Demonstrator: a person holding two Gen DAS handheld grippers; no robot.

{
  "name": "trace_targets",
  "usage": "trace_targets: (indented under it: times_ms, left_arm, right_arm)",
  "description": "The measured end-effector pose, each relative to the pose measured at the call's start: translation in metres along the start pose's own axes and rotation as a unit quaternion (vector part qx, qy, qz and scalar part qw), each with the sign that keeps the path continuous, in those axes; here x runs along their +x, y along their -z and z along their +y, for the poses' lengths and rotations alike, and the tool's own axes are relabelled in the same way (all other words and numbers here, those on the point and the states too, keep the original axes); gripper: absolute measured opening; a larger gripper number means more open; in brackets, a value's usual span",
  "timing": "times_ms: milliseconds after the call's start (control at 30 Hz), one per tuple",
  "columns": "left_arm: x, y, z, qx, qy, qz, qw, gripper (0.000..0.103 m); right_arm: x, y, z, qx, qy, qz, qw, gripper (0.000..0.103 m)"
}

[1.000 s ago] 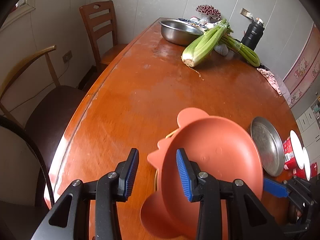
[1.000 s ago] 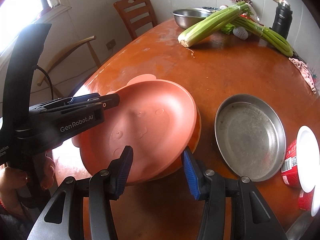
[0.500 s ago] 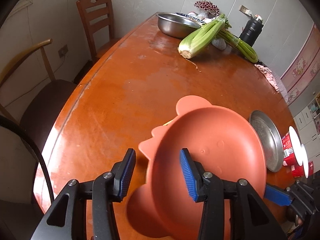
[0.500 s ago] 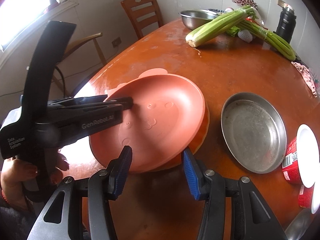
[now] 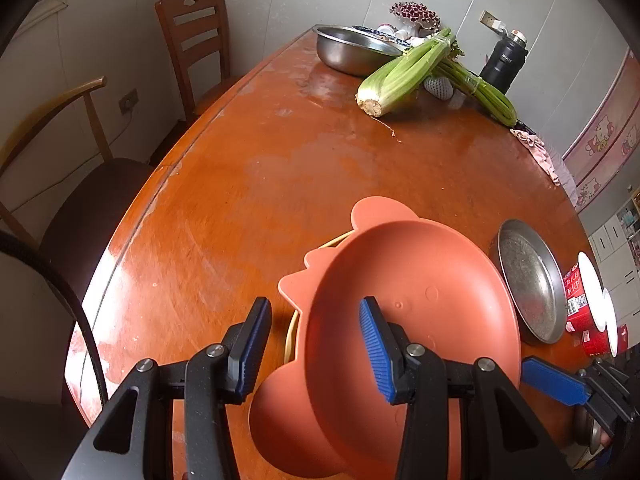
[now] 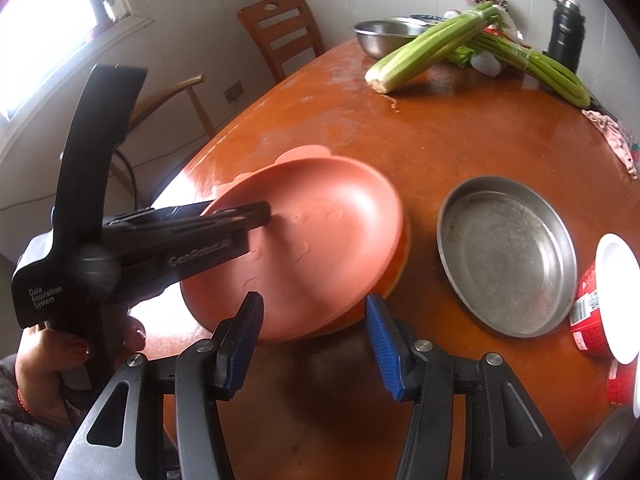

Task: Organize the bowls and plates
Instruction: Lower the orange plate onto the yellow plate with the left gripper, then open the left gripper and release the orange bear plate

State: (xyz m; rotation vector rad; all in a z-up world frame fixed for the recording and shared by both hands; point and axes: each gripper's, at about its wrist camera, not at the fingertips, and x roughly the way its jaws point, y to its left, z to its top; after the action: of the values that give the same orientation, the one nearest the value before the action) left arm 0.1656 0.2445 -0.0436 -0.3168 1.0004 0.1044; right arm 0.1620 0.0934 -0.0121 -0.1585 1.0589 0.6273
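- Near the front-left edge of the glossy orange-brown wooden table [image 5: 304,168] sits the salmon-pink round plastic plate with bear-ear tabs [image 6: 320,240]. It's stacked on a yellow-orange dish [image 6: 403,246] of which only a sliver of rim shows.
- The plate is basically round, so no real long axis. The ear tabs stick out on its left and far-left side, which is the left gripper's side.
- The left gripper [image 5: 316,332] comes in over the plate's left rim. One blue pad is over the inside of the plate and the other is outside it, above the table. The jaws stand apart with the rim between them, and I can't see either pad pressing on it.
- The right gripper [image 6: 314,320] is right at the plate's near rim, pointing steeply down, and the rim shows in the gap between its fingers. Its jaws are opening and neither pad touches the plate, as far as I can tell.
- Both hands are about equally close, left one on the left edge and right one on the near edge.
- Just to the right of the plate, close but not touching, is the shallow round stainless steel pan [image 6: 506,256]. My guess is it's the next thing for the stack, and the right gripper is the nearer one for it.
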Motion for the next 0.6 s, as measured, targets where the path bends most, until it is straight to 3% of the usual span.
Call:
trace_targets:
  times_ms: [600]
  left_arm:
    - [-0.032,0.007,-0.009,0.004,-0.009,-0.027,0.9996,0.046]
  right_arm:
    - [-0.027,0.002,-0.02,0.028,0.002,-0.03,0.999,0.055]
